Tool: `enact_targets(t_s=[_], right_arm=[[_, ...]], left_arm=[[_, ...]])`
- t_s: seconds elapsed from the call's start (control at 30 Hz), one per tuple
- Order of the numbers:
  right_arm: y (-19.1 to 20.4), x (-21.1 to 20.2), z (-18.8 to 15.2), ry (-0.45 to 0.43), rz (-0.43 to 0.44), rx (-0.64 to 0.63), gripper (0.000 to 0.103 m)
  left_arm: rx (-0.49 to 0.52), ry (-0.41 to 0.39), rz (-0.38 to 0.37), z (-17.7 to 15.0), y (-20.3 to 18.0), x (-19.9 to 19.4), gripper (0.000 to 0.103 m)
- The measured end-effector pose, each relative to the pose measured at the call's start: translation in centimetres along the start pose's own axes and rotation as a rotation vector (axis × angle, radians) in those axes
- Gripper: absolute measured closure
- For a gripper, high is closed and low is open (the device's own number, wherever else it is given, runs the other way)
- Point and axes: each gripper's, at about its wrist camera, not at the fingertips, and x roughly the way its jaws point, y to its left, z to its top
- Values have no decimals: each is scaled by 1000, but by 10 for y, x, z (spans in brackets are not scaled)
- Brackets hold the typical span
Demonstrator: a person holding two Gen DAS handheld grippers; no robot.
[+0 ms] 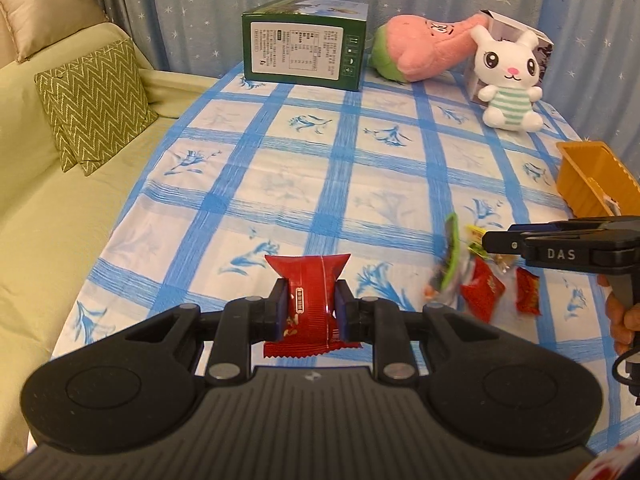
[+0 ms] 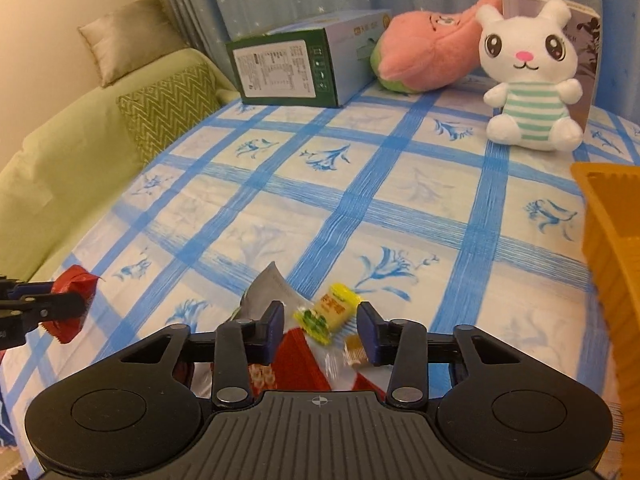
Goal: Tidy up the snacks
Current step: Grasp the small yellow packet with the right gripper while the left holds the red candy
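My left gripper (image 1: 310, 308) is shut on a red snack packet (image 1: 308, 280) and holds it above the blue checked tablecloth; it also shows in the right wrist view (image 2: 72, 304) at the far left. My right gripper (image 2: 320, 326) is open over a small pile of snacks: a yellow candy (image 2: 326, 312), a grey packet (image 2: 264, 292) and red packets (image 2: 298, 364). In the left wrist view the right gripper (image 1: 490, 242) comes in from the right above that pile (image 1: 480, 286). An orange basket (image 1: 596, 180) stands at the right edge, and it shows in the right wrist view (image 2: 612, 240).
At the back of the table (image 1: 280, 184) stand a green box (image 1: 304, 50), a pink plush (image 1: 424, 48), a white rabbit plush (image 1: 508, 80) and a small box behind it. A green sofa (image 1: 52, 184) with cushions lies left.
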Motion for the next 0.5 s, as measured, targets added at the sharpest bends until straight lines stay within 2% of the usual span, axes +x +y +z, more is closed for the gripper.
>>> enact_targets(t_s=[0.13,0.3,0.5], right_arm=[[1,17,5,43,-38,26,70],[2,31,8,73,-85,59,71],[10,40,11,68,-118,23,75]], left_arm=[[-4,6,-4,5,9,8,81],[-8,17,-8,8,18,16,81],[-9,22,-15,11,25,22,81]])
